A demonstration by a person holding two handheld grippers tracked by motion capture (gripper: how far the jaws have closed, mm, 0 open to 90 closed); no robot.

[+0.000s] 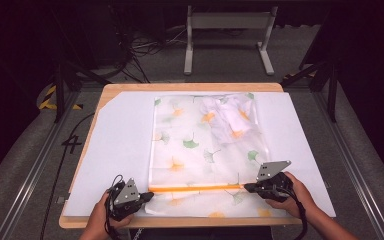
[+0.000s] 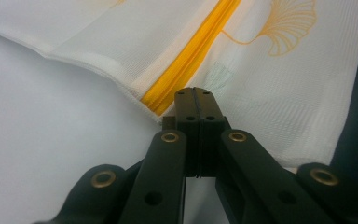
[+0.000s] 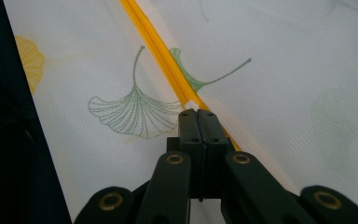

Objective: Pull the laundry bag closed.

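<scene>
Both sets of jaws pressed together: left gripper point(image 1: 147, 196) at one end of the mesh bag's point(image 1: 200, 150) orange zipper point(image 1: 195, 188), right gripper point(image 1: 248, 187) at the other, along the bench's point(image 1: 125, 86) near edge.

Fine mesh cloth bag point(image 1: 200, 150), matt paper sheet point(image 1: 120, 150)

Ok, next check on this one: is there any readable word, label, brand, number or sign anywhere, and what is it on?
None: no word, brand or label can be read in these pictures.
The mesh bag carries only printed ginkgo leaves, no lettering.
The yellow zipper shows no marking.
On the floor left of the table, a dark mark resembles "4"; too blurred to confirm.
</scene>
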